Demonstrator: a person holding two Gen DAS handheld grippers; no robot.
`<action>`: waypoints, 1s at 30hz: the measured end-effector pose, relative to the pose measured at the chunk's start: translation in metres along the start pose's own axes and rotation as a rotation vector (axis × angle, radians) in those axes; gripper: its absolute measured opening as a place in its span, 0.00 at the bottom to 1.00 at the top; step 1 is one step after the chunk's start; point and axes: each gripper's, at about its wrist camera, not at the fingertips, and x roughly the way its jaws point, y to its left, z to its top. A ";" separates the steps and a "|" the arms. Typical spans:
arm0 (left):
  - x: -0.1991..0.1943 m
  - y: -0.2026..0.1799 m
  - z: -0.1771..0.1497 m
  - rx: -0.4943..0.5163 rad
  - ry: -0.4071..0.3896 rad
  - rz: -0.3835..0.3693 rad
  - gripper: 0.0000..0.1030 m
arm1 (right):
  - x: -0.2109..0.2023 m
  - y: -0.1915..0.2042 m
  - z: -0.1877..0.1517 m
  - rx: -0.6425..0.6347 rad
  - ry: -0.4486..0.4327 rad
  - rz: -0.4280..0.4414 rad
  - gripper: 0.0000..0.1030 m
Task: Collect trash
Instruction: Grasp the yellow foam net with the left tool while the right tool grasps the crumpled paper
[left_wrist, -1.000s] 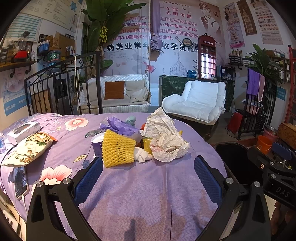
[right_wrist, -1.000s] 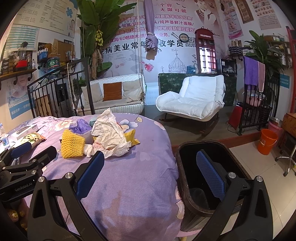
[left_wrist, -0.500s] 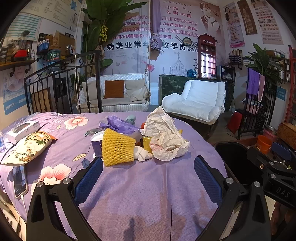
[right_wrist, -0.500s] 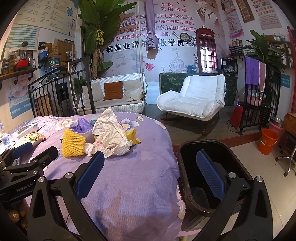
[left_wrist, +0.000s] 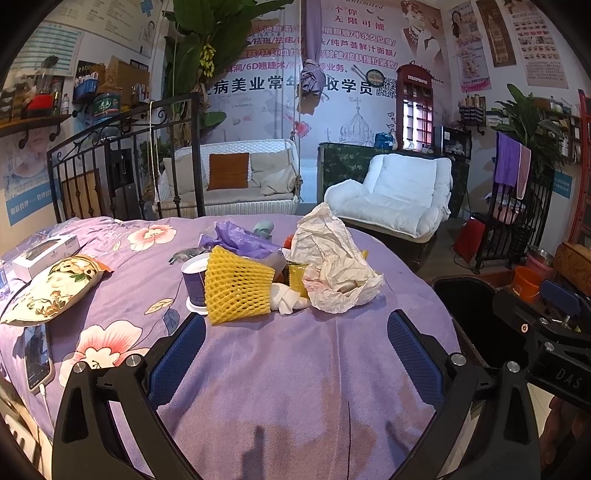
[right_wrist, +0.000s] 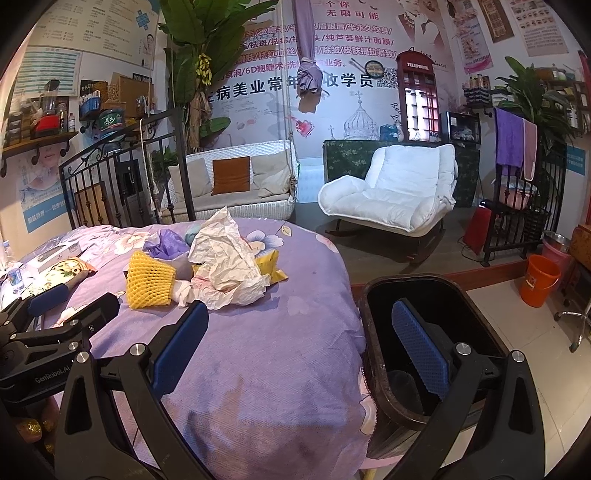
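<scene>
While trash pile (left_wrist: 280, 273) stays put, both hand-held grippers (left_wrist: 295, 354) (right_wrist: 295, 350) remain spread wide, empty, unmoved.

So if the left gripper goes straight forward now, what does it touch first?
Probably the yellow foam net, nearest in the trash pile. The left gripper is open and empty; only bare bedspread lies before it. Depth is uncertain.

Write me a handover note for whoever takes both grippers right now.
Left gripper: open, empty, short of the trash pile.
Right gripper: open, empty, between the bed edge and the black bin.
Pile on the purple bedspread: yellow foam net, crumpled paper, purple paper cup, purple bag.
Done: nothing lifted from the pile.
Left: move all of it into the bin.
</scene>
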 end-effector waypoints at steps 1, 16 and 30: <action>0.003 0.002 -0.004 -0.001 0.014 0.004 0.95 | 0.005 0.001 0.000 -0.006 0.019 0.016 0.96; 0.066 0.074 0.008 -0.072 0.222 -0.044 0.95 | 0.117 0.025 0.011 -0.084 0.302 0.276 0.96; 0.136 0.105 0.027 -0.072 0.388 -0.143 0.76 | 0.226 0.055 0.063 -0.184 0.337 0.403 0.82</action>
